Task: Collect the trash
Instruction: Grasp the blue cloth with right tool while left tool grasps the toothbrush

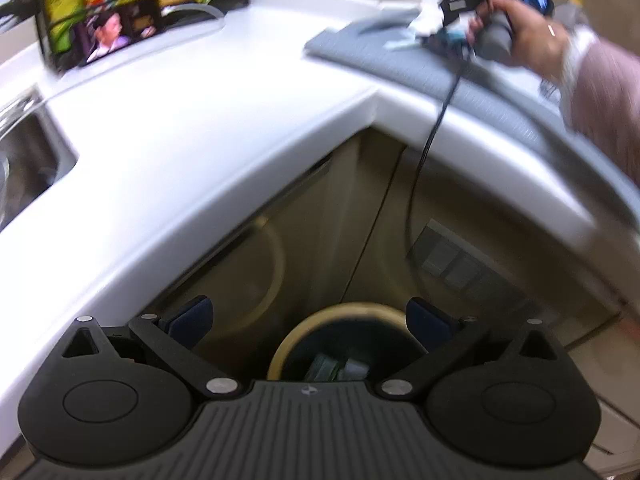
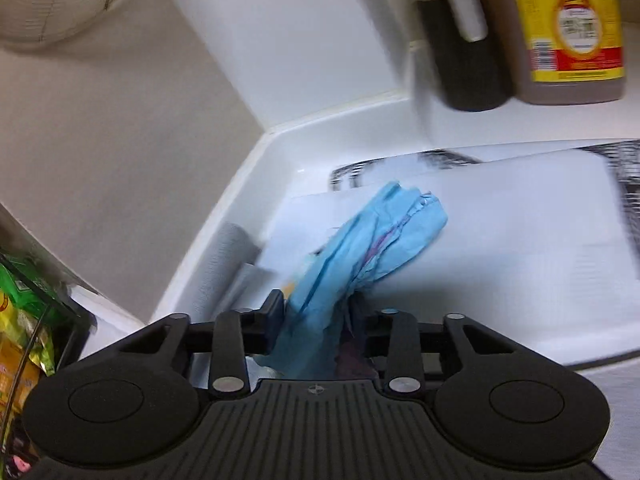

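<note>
My left gripper (image 1: 308, 320) is open and empty, held over the floor in front of the white counter (image 1: 180, 128). Below it stands a round trash bin (image 1: 344, 344) with a tan rim and some scraps inside. My right gripper (image 2: 318, 312) is shut on a crumpled light blue wrapper (image 2: 372, 240), which sticks up between the fingers above the counter corner. In the left wrist view the right gripper (image 1: 440, 36) shows at the top right, in a hand over a grey mat (image 1: 400, 64), with pale trash at its tip.
A wire basket of snack packets (image 1: 120, 4) stands at the back left, beside a steel sink (image 1: 24, 148). A large brown sauce bottle (image 2: 568, 32) and a dark container (image 2: 460, 64) stand on the counter. A white board (image 2: 500, 240) lies on a rack.
</note>
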